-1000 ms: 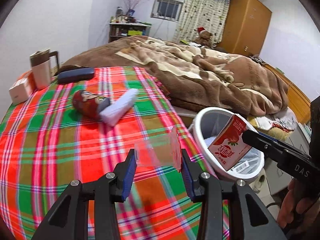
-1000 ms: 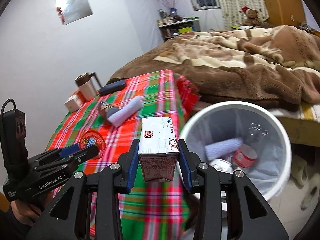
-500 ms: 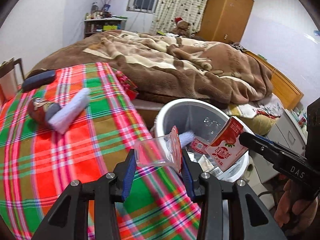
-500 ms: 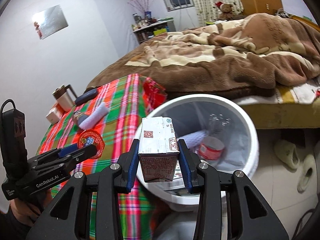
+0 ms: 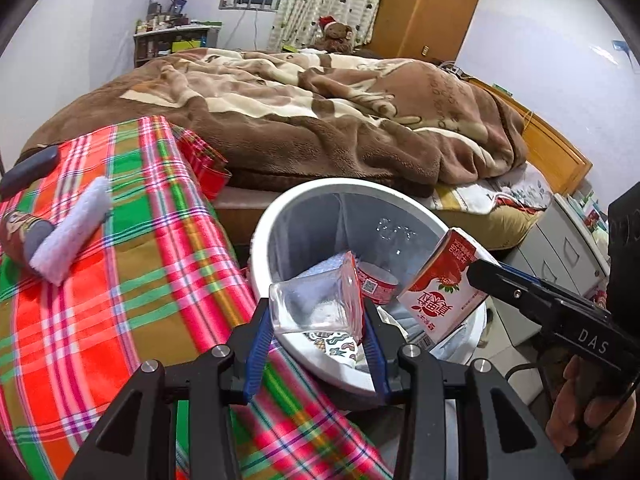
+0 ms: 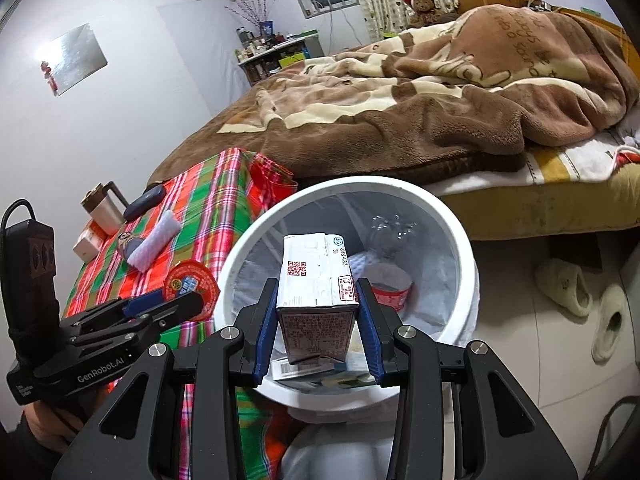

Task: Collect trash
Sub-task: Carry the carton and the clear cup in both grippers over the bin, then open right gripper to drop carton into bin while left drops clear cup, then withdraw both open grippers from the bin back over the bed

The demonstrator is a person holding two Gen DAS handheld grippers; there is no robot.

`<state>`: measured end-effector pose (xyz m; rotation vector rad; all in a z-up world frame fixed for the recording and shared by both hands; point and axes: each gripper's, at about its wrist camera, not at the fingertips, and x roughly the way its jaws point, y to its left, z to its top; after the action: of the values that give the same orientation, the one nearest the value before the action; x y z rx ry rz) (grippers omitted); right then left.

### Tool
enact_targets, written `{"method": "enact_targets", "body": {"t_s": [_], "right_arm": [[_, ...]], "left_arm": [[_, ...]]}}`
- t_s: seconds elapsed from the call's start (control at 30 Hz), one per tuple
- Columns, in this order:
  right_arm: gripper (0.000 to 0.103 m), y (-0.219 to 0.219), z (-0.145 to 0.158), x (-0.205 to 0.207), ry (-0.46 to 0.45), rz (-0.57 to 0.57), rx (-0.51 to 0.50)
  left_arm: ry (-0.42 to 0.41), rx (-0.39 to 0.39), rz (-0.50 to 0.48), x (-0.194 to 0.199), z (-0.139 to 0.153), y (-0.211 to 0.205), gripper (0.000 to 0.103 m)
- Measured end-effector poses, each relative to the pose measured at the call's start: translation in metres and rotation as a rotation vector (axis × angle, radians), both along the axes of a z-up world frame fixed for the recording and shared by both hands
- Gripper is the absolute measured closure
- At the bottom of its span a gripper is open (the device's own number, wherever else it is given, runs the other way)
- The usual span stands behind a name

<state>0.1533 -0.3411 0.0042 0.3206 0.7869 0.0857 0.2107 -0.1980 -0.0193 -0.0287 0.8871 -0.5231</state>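
My left gripper (image 5: 316,344) is shut on a clear plastic cup with a red foil lid (image 5: 320,304) and holds it over the near rim of the white trash bin (image 5: 264,228). My right gripper (image 6: 318,336) is shut on a red and white milk carton (image 6: 318,288), held over the bin (image 6: 400,188). The carton (image 5: 440,292) and right gripper also show in the left wrist view, above the bin's right side. The cup's red lid (image 6: 192,286) shows in the right wrist view. Inside the bin lie a red-banded cup (image 6: 390,288), a white roll and printed wrappers.
A plaid-covered table (image 5: 100,300) stands left of the bin and carries a rolled white cloth (image 5: 72,232), a dark red pouch (image 5: 16,232), a dark case (image 6: 144,202), a mug (image 6: 102,208) and a small box. A bed with a brown blanket (image 5: 320,120) lies behind. Slippers (image 6: 564,284) lie on the floor.
Both grippers have moved from over the table edge to above the bin, each keeping its hold. The bin has grown larger and more central in both views.
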Motion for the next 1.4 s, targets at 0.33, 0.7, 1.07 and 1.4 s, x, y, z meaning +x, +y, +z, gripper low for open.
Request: {"method": "enact_targets", "body": {"t_s": [0.33,0.7,1.07,1.4], "right_arm": [[0.064,-0.006,-0.004,0.006,0.016,-0.004,-0.003],[0.043,-0.001,0.005,0.005,-0.022,0.005,-0.022],[0.043,0.022,0.014,-0.002,-0.031,0.070,-0.042],[0.043,0.053,0.013,-0.008,-0.021,0.141,-0.041]], "left_arm": [[0.012,0.003,-0.023,0.010,-0.009,-0.011,0.054],[-0.002,-0.025,0.012,0.006,0.001,0.006,0.047],[-0.041,-0.009,0.108,-0.019,0.013,0.051,0.047],[-0.035,-0.008,0.179,-0.042,0.012,0.091,0.047]]}}
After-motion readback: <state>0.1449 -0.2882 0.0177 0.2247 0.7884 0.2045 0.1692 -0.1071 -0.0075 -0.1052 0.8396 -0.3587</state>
